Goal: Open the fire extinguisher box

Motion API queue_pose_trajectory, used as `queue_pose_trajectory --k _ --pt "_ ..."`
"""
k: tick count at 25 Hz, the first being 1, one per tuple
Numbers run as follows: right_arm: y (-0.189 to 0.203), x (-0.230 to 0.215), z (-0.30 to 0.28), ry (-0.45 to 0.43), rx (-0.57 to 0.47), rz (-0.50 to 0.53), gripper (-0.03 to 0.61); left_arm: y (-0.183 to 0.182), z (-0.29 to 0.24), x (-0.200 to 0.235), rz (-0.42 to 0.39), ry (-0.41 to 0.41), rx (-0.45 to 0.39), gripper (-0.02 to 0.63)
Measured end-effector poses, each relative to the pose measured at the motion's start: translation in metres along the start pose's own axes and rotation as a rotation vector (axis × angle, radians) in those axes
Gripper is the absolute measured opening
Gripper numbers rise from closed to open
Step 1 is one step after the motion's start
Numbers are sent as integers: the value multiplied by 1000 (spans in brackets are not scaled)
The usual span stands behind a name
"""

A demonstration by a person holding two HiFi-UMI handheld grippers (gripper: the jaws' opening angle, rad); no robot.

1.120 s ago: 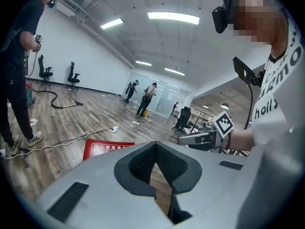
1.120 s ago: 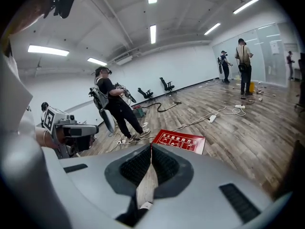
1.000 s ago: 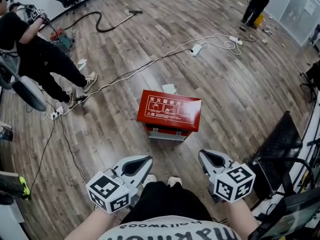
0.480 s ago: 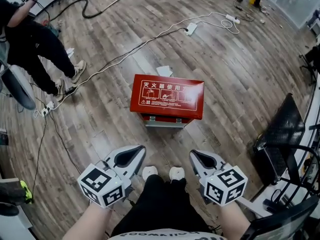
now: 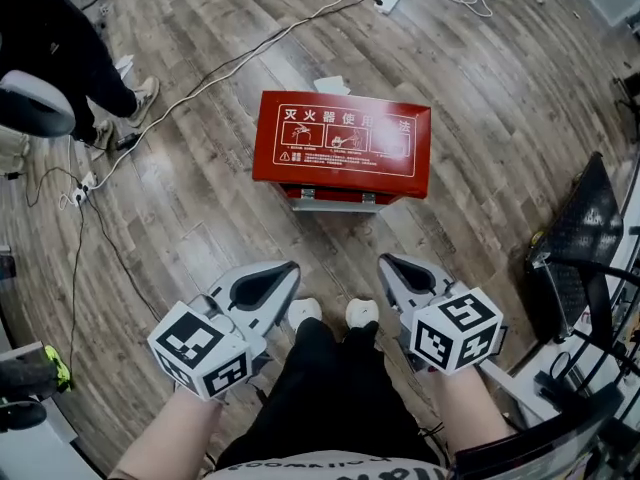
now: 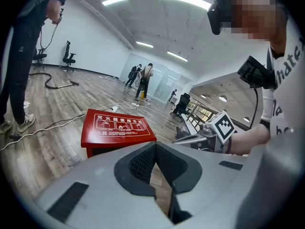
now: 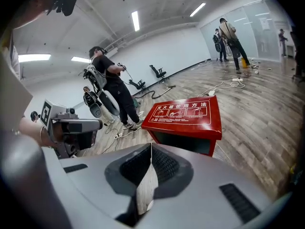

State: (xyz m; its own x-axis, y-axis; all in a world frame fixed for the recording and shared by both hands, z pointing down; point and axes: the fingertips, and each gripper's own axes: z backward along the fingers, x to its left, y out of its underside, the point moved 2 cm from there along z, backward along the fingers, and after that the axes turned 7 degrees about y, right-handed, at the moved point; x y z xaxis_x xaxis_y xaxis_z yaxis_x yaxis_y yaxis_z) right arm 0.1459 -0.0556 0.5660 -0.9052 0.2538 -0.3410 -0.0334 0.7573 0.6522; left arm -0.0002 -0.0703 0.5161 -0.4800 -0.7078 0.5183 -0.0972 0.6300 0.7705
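The red fire extinguisher box [image 5: 342, 148] stands on the wood floor with its lid down; white print covers the top and its metal-edged front [image 5: 335, 200] faces me. My left gripper [image 5: 293, 268] hangs shut and empty, short of the box's front left. My right gripper [image 5: 385, 261] hangs shut and empty, short of its front right. Neither touches the box. In the left gripper view the box [image 6: 116, 127] lies ahead beyond the jaw tips [image 6: 155, 144]. In the right gripper view the box [image 7: 187, 114] lies ahead, slightly right of the tips [image 7: 151, 146].
White cables and a power strip [image 5: 388, 0] run across the floor behind the box. A person in black [image 5: 50, 48] stands at the far left. A black screen [image 5: 580, 238] and desk gear stand at the right. My own shoes [image 5: 305, 311] are between the grippers.
Both grippers have come down towards the floor. The head view has tipped further down, so the box looks closer and larger. Both jaws stay shut.
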Motion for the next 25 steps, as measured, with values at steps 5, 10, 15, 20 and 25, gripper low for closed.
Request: queue_pose_trajectory --k 5,10,15,20,25 --pt "11 -9 -42 -25 2 -2 11 19 -14 31 28 -11 -30 5" --pt "21 -17 -79 -57 2 21 9 39 -22 54 17 -23 -36 5" --pt "20 -21 -114 -117 -43 6 11 54 -17 77 6 -53 -44 5" --pt "22 -33 -146 -106 -67 15 11 71 -7 98 9 -106 -49 5" --pt "25 -47 -173 -156 -118 -22 11 90 -9 113 13 -136 -53 5"
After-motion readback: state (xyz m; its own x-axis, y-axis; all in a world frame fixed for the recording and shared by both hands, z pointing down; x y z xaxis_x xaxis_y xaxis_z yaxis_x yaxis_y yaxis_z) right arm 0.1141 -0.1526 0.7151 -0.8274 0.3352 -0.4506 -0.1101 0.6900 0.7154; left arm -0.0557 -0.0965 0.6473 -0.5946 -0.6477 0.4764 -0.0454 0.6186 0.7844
